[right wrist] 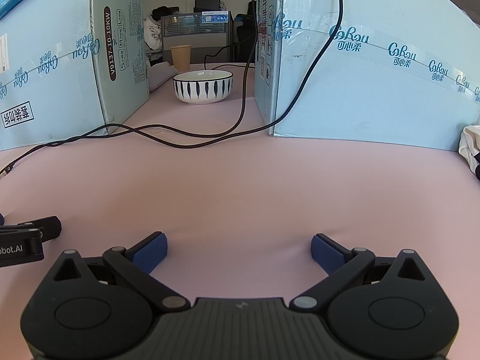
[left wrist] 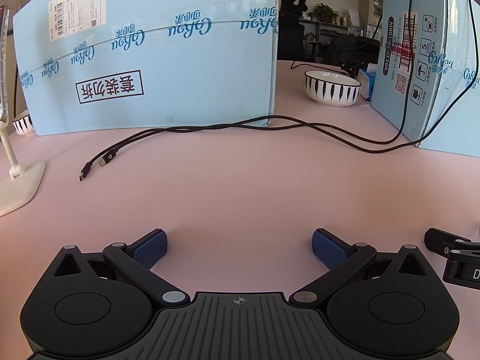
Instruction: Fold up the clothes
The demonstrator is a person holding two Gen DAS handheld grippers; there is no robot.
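- A pink table (left wrist: 240, 186) is stretching out between two pale blue cardboard boxes (left wrist: 150, 60), with an office showing in the gap behind them.
- The left claw (left wrist: 239, 247) is hovering low over the near table, its blue pads (left wrist: 150, 250) spread wide and gripping nothing.
- The right claw (right wrist: 238, 249) is sitting just beside it to the right, likewise released and empty.
- A cream garment (right wrist: 471, 147) is lying bunched at the far right table edge, against the right box, well apart from both claws.
- Two black cables (left wrist: 210, 129) are trailing across the table, and a striped bowl (right wrist: 202, 87) is standing far back between the boxes.
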